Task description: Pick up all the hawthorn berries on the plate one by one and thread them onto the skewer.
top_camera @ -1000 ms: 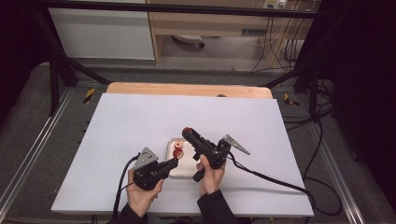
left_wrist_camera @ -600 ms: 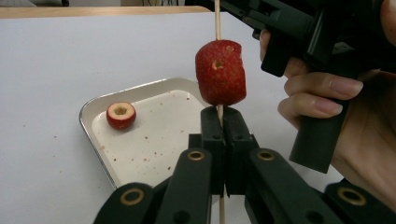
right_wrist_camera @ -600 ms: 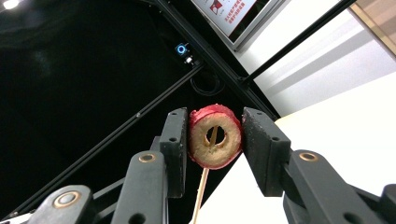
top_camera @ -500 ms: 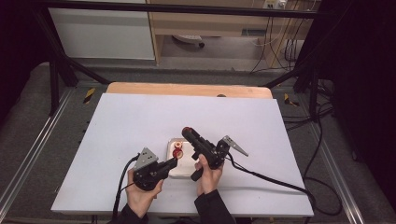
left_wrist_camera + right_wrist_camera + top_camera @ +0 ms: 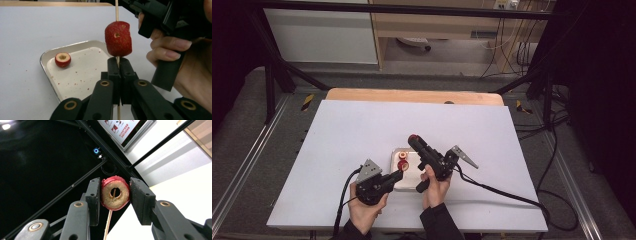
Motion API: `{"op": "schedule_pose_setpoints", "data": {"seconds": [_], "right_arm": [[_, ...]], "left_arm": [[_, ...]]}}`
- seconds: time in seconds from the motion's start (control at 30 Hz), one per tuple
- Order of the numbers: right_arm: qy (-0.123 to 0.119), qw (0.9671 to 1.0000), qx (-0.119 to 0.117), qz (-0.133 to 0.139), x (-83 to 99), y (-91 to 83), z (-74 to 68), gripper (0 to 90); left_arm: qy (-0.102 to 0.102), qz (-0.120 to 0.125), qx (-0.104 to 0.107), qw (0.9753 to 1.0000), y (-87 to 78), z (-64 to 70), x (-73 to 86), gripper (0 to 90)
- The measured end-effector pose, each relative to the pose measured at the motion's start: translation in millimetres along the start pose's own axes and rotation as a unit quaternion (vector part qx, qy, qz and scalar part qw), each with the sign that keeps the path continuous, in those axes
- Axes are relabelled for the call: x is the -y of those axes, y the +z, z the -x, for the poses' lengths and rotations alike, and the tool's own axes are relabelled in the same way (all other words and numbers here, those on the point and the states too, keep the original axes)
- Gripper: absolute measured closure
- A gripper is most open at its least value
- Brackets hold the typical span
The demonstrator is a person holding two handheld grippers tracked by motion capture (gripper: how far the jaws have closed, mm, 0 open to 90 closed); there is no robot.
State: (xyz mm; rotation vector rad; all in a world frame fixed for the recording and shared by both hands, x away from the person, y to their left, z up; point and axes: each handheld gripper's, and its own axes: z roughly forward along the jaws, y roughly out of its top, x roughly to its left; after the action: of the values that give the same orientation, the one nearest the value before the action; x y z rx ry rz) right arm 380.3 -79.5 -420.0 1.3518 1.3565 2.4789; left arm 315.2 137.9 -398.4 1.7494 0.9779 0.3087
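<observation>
The high view looks down from above the person's side on the whole white table, while the left gripper view sits low and close over the same tray, and the right gripper view points upward, away from it.

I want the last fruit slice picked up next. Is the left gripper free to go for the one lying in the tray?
Probably not yet: the left gripper is shut on the skewer, though the slice in the tray lies uncovered.
</observation>
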Motion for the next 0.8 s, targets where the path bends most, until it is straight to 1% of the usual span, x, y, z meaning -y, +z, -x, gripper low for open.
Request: {"op": "schedule_pose_setpoints", "data": {"seconds": [0.1,0.2,0.23,0.3,0.4,0.43,0.5,0.67,0.8], "right_arm": [[0.000,1.0000,-0.001,0.006,1.1,0.0,-0.7,62.3],[-0.002,1.0000,0.000,0.003,1.9,-0.6,-0.8,62.3],[-0.002,1.0000,-0.002,0.000,2.1,-0.9,-1.1,62.2],[-0.003,1.0000,-0.003,-0.005,3.3,-1.6,-1.8,62.2],[0.001,0.9999,-0.004,-0.013,5.5,-2.3,-1.8,62.2],[0.001,0.9998,-0.004,-0.018,6.5,-2.6,-2.0,62.2],[0.001,0.9997,-0.004,-0.023,9.8,-3.4,-1.6,62.2],[0.002,0.9995,0.000,-0.031,11.9,-4.8,-2.7,62.3],[-0.004,0.9992,0.001,-0.040,12.2,-6.4,-4.6,62.3]], "left_arm": [[-0.004,0.002,0.000,1.0000,1.0,2.2,1.3,88.5],[-0.006,0.005,-0.003,1.0000,1.2,3.4,2.4,88.5],[-0.008,0.008,-0.004,0.9999,0.6,2.9,2.0,88.5],[-0.011,0.008,-0.004,0.9999,0.1,2.0,0.5,88.5],[-0.010,0.007,-0.005,0.9999,1.4,1.0,0.2,88.5],[-0.006,0.008,-0.009,0.9999,1.5,0.1,-0.4,88.5],[-0.012,0.005,-0.006,0.9999,2.7,-0.4,-0.4,88.5],[-0.002,0.005,-0.013,0.9999,3.1,-1.5,0.0,88.5],[-0.001,0.003,-0.012,0.9999,3.4,-2.4,0.3,88.5]]}}
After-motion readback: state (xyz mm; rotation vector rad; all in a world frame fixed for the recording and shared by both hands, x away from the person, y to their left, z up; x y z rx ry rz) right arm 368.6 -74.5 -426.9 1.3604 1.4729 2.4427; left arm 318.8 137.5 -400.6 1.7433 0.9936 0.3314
